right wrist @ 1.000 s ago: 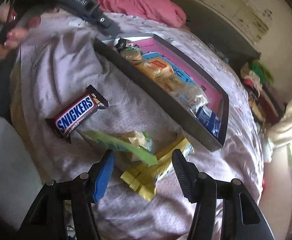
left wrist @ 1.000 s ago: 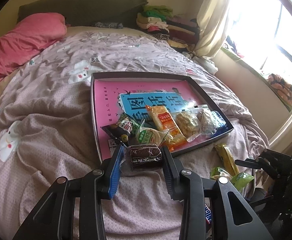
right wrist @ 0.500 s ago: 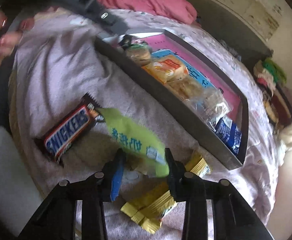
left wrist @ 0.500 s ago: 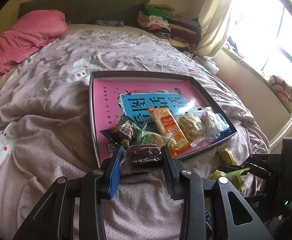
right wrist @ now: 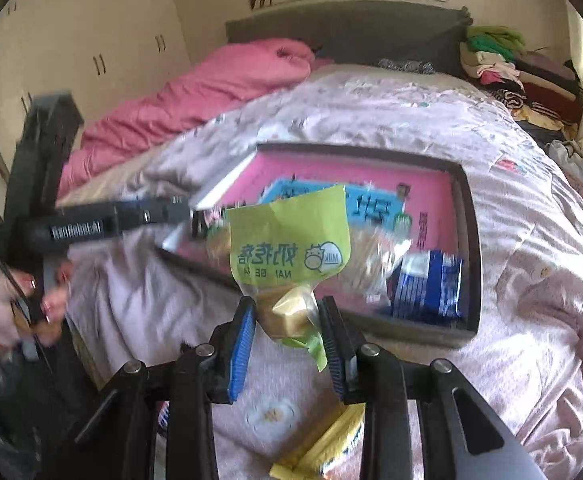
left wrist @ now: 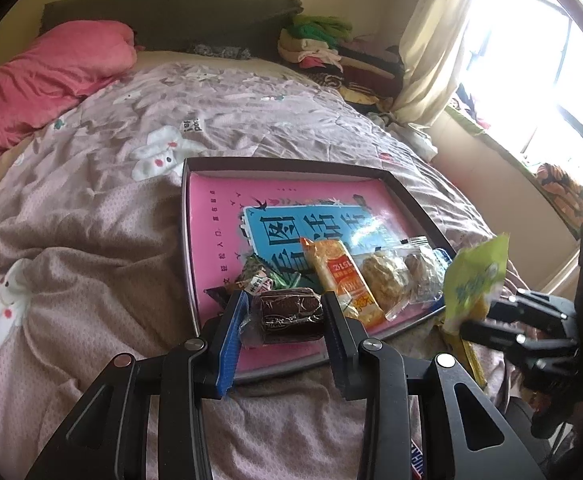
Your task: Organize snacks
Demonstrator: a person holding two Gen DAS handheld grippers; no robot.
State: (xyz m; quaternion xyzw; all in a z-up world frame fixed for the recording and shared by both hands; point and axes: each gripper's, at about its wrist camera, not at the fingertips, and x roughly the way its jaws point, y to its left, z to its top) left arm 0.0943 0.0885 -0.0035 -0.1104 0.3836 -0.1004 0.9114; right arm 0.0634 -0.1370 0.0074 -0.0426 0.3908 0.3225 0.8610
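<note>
two claws loaded. left claw [left wrist: 283, 316] clamps dark brown snack [left wrist: 287, 314] at bottom centre, over tray [left wrist: 407, 196] near edge. right claw [right wrist: 289, 320] just closed, pinching green pouch [right wrist: 291, 240] by tail, frame centre. advice: clear rim first, set down on bare pink floor, ease off gently.

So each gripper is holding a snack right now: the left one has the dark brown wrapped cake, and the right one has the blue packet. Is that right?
Not quite. The right gripper is shut on a green milk-candy packet, as the right wrist view shows; the blue packet lies in the tray. The left gripper does hold the dark brown wrapped cake.
</note>
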